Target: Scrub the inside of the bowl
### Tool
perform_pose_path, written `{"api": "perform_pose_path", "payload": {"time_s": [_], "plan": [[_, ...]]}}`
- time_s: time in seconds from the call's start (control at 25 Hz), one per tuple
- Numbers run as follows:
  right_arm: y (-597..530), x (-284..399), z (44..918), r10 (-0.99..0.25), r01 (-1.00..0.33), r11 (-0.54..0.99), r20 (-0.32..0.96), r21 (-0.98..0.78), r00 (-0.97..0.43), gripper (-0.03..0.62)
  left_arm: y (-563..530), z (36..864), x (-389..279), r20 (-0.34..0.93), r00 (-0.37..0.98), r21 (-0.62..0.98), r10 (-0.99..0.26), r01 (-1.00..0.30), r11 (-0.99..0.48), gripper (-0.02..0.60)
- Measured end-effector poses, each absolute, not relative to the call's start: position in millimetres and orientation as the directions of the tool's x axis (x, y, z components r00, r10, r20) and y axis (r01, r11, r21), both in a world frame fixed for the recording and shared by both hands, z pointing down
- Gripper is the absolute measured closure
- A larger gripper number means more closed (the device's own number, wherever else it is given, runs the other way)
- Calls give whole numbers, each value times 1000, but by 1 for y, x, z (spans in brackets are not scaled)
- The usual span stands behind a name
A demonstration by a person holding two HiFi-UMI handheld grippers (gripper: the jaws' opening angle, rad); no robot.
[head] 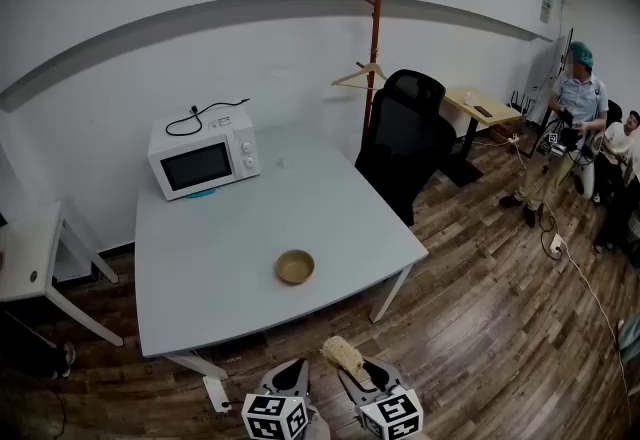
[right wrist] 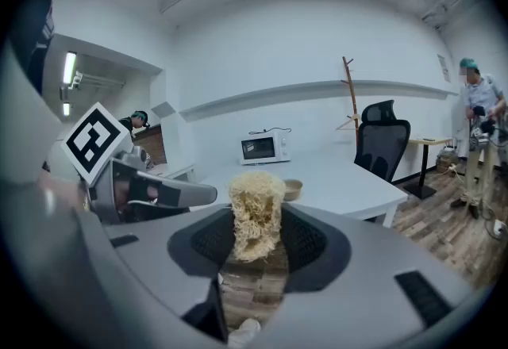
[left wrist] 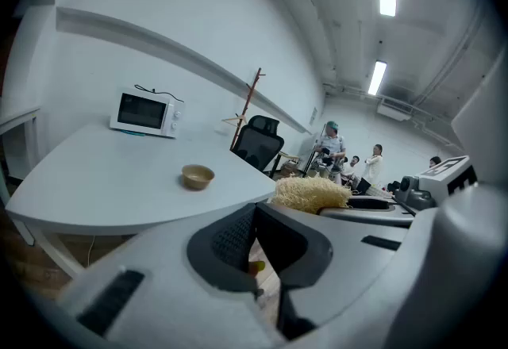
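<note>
Tan bowl point(head: 295, 266), straw-yellow scrubber point(head: 342, 358) — grey table point(head: 200, 258), white microwave point(head: 203, 158).

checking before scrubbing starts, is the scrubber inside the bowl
No, the scrubber is clamped in the right gripper, short of the bowl on the table.

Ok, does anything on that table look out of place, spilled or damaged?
Nothing is spilled or damaged. The bowl sits upright on the table. The one oddity: the microwave has its black cord lying loose on top, apparently unplugged.
</note>
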State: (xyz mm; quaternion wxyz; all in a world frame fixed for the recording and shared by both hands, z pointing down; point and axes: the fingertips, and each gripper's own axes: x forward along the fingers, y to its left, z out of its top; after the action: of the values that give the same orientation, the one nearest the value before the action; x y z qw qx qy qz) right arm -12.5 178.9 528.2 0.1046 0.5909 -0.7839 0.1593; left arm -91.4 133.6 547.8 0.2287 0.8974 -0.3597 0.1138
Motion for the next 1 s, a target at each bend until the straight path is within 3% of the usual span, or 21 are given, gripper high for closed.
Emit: {"api": "perform_pose_path", "payload": {"time_s": [0.28, 1.0], "plan": [[247, -20, 525, -899, -957, 254, 330, -142, -288, 422, 209, 547, -111, 396, 697, 318, -598, -714, -623, 563], [283, -37, 511, -910, -946, 305, 260, -109, -324, 422, 237, 526, -127, 348, 666, 286, -659, -745, -602, 563]]}}
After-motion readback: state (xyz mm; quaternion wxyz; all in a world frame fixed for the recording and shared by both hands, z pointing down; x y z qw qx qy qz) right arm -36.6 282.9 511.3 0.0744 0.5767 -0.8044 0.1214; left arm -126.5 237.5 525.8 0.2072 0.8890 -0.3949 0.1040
